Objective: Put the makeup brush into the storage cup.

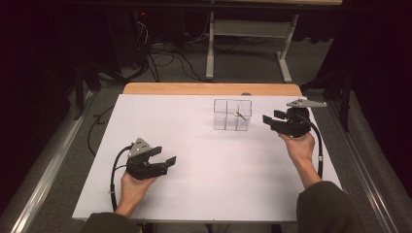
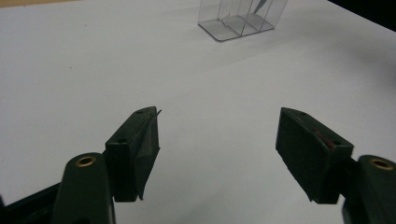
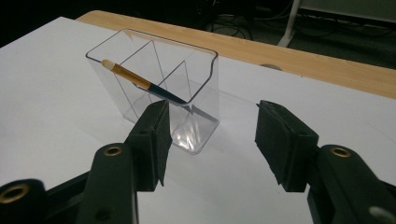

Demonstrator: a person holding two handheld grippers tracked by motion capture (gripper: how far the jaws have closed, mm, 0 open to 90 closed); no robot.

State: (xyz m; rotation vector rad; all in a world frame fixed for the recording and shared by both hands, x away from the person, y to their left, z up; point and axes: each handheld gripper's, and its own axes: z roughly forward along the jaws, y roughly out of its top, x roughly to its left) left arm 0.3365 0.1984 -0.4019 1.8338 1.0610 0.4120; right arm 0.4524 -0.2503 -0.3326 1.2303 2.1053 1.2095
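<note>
Right gripper (image 1: 270, 118) open, empty, nearest the clear organizer (image 1: 232, 115); brush (image 3: 142, 83) leans inside, handle tip angled away from it.

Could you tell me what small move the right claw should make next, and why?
Probably ease the right claw back: its jaws stand open with nothing between them, and the brush already leans inside the clear organizer.

Slanted brush (image 3: 142, 84) inside clear organizer (image 3: 205, 88)
</note>
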